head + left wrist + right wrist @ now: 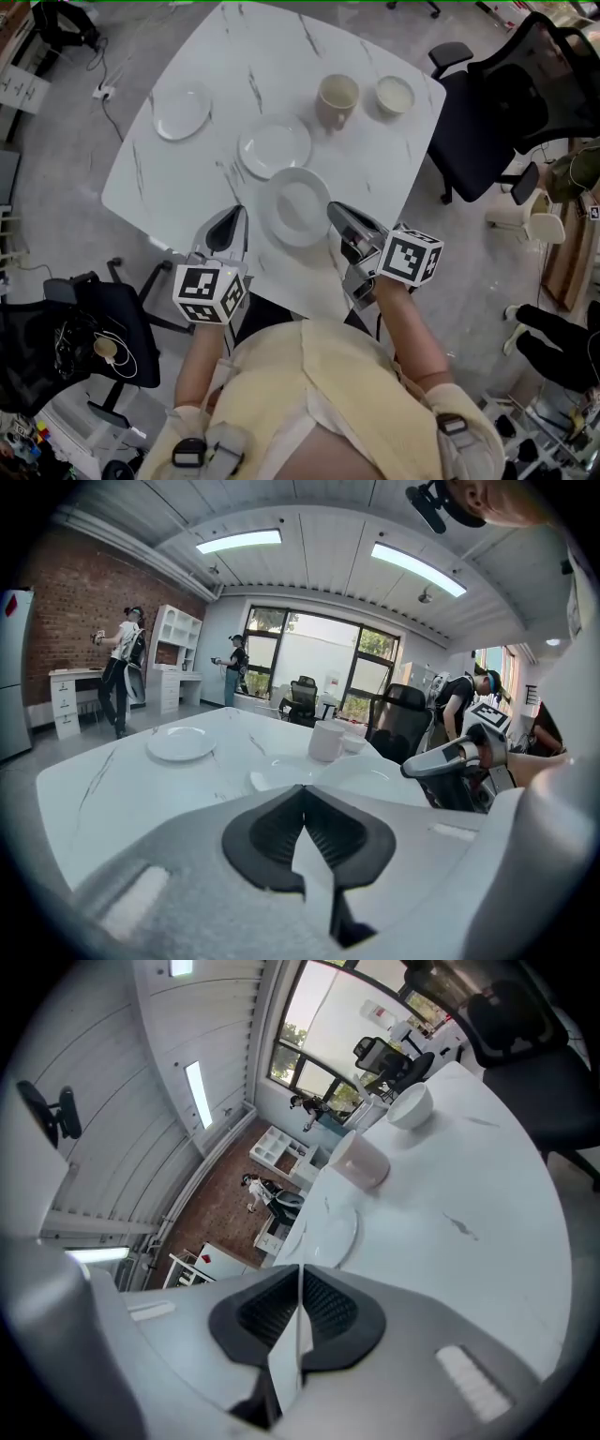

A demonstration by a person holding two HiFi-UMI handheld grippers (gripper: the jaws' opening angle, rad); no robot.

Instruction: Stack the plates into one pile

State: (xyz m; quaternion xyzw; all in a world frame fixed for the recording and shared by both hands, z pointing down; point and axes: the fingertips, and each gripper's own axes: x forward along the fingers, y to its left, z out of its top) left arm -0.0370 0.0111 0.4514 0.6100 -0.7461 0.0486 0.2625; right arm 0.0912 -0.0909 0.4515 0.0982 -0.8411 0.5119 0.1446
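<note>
A white, marble-veined desk [375, 159] stands on a grey floor [66, 197]. Toward the desk's far right corner a cream mug [337, 98] stands upright. A white bowl [395, 94] sits near it, closer to that corner and apart from the mug. A black office chair [497, 112] stands off the desk's right edge. Another black chair [98, 328], with cables on its seat, stands off the desk's near left corner. A white power strip [103, 92] with its cord lies on the floor beyond the desk's far left edge. Farther beyond the desk are a brick wall [66, 611], white shelves [178, 649], tall windows [319, 663] and two standing persons [122, 667].
</note>
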